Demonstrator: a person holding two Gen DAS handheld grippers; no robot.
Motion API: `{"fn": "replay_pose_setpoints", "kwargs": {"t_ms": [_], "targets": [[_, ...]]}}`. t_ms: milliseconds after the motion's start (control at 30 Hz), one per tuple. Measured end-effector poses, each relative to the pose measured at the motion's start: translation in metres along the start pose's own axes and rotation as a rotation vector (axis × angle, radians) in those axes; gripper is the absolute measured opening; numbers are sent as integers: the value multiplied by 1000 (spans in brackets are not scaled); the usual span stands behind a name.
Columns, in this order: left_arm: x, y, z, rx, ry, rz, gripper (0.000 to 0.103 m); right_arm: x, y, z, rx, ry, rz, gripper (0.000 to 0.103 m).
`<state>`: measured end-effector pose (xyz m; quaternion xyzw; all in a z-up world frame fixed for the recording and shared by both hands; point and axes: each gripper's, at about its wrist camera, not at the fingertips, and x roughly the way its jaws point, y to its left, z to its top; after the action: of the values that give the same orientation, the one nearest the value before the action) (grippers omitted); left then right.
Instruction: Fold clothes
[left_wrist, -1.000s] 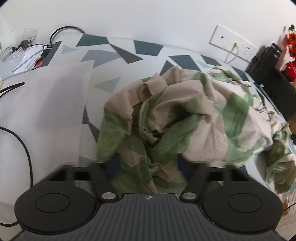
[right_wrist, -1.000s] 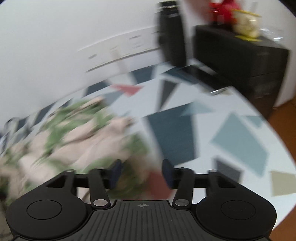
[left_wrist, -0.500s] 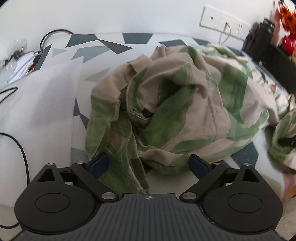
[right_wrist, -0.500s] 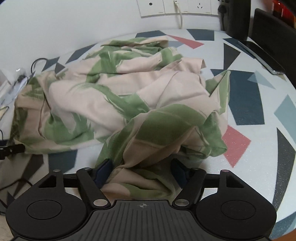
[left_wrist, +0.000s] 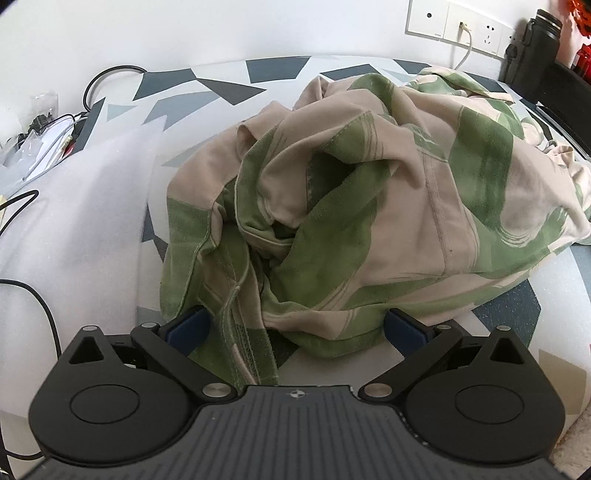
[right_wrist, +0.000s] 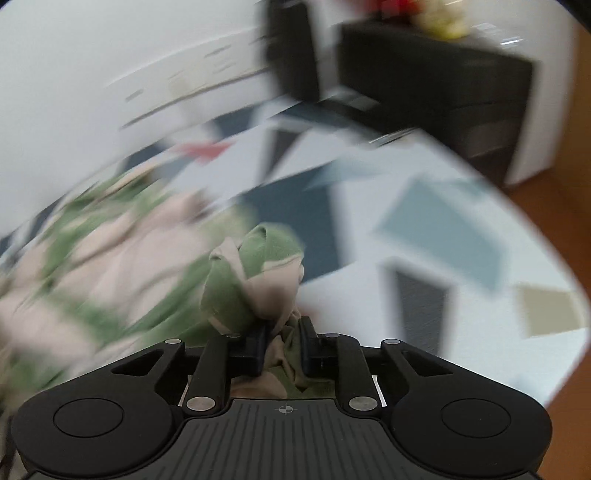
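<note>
The right tongs (right_wrist: 282, 345) are now closing on a bunched fold of the crumpled green-and-beige cotton garment (left_wrist: 354, 221), where half a second ago they only straddled it — the left tongs (left_wrist: 295, 328), spread wide, straddle its near edge on the patterned table (left_wrist: 229, 88), so unfolding can start.

Crumpled green-and-beige garment (left_wrist: 369, 206), heaped on patterned tabletop, one fold bunched upward

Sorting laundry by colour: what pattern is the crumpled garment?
The garment is beige with broad green brushstroke patches; the left wrist view shows it best.
</note>
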<state>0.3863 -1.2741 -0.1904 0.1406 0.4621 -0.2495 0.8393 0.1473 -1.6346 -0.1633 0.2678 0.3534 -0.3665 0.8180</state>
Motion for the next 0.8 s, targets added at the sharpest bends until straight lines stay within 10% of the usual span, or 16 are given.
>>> {"fn": "replay_pose_setpoints", "kwargs": {"t_ms": [333, 567, 800], "targets": [[1, -1, 2, -3, 1, 7, 103, 31, 8, 10, -56, 38, -51, 28], [0, -2, 0, 1, -15, 10, 103, 16, 21, 13, -56, -25, 8, 81], [1, 1, 4, 44, 0, -18, 103, -26, 36, 10, -223, -88, 197, 81]]}}
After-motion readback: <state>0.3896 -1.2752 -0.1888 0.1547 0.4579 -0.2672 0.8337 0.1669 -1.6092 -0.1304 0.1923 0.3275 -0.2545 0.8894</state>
